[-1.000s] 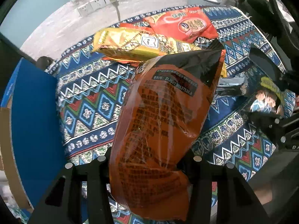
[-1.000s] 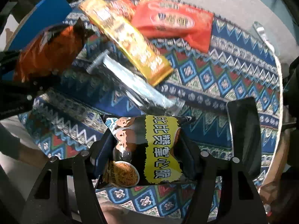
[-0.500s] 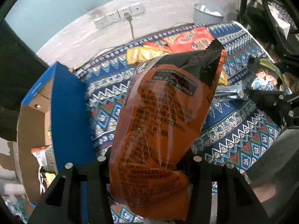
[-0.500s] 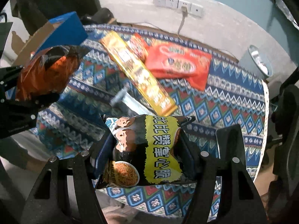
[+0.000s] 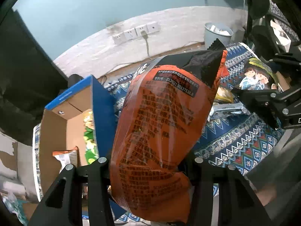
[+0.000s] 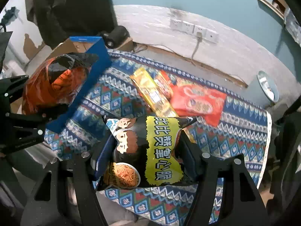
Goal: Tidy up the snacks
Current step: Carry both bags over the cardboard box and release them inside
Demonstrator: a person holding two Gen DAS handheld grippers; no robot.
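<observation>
My left gripper [image 5: 148, 162] is shut on an orange and black snack bag [image 5: 161, 128] and holds it in the air beside the open blue cardboard box [image 5: 101, 101]. The same bag [image 6: 54, 86] shows at the left of the right wrist view. My right gripper [image 6: 144, 156] is shut on a black and yellow noodle snack bag [image 6: 148, 150], held above the patterned cloth [image 6: 116, 98]. That bag [image 5: 257, 75] shows at the right of the left wrist view. A long yellow packet [image 6: 152, 92] and a red bag [image 6: 199, 101] lie on the cloth.
The box holds a green packet [image 5: 90, 143] and an orange-white packet [image 5: 65, 156]. A silver packet [image 5: 225, 109] lies on the cloth. A grey bin [image 5: 218, 33] stands by the wall, near a socket strip [image 5: 137, 32]. Dark furniture stands at the left.
Both grippers have risen and tilted up with their bags. The left one has swung left, so the open box and its contents now show. The wall fills more of both views.
</observation>
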